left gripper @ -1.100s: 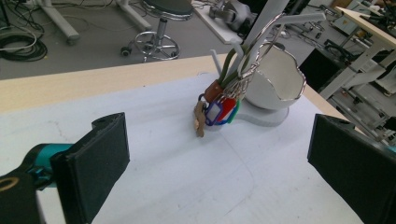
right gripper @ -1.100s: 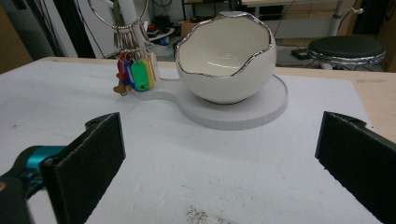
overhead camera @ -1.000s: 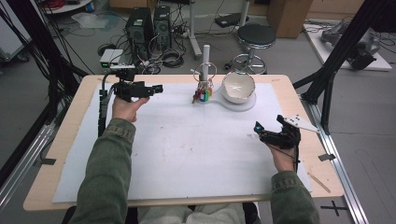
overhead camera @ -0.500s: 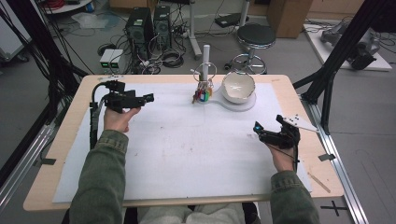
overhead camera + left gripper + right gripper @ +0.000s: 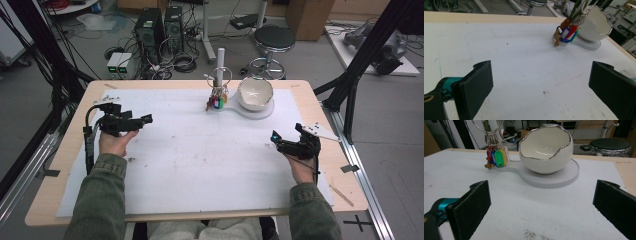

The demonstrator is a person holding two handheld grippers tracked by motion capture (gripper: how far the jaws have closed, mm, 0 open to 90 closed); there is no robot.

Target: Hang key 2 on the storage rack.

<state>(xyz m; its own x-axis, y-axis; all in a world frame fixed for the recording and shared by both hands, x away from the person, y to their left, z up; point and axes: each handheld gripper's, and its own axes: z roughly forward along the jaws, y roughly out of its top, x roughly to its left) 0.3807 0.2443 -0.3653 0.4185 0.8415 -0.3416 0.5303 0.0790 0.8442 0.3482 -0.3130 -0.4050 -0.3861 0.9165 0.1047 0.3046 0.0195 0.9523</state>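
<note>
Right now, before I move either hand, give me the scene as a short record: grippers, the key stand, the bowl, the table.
left gripper: open, holds nothing, above the mat's left side, aimed right
right gripper: open, holds nothing, near the mat's right edge
key ring: hangs on the white post, coloured tags below
bowl: white, jagged silver rim, on the round base, inside looks bare
mat: white, a few dark specks

coloured key tags (image 5: 496, 157) — hanging, perhaps touching base

Lab: computer towers (image 5: 159, 27), floor cables (image 5: 182, 62)
</note>
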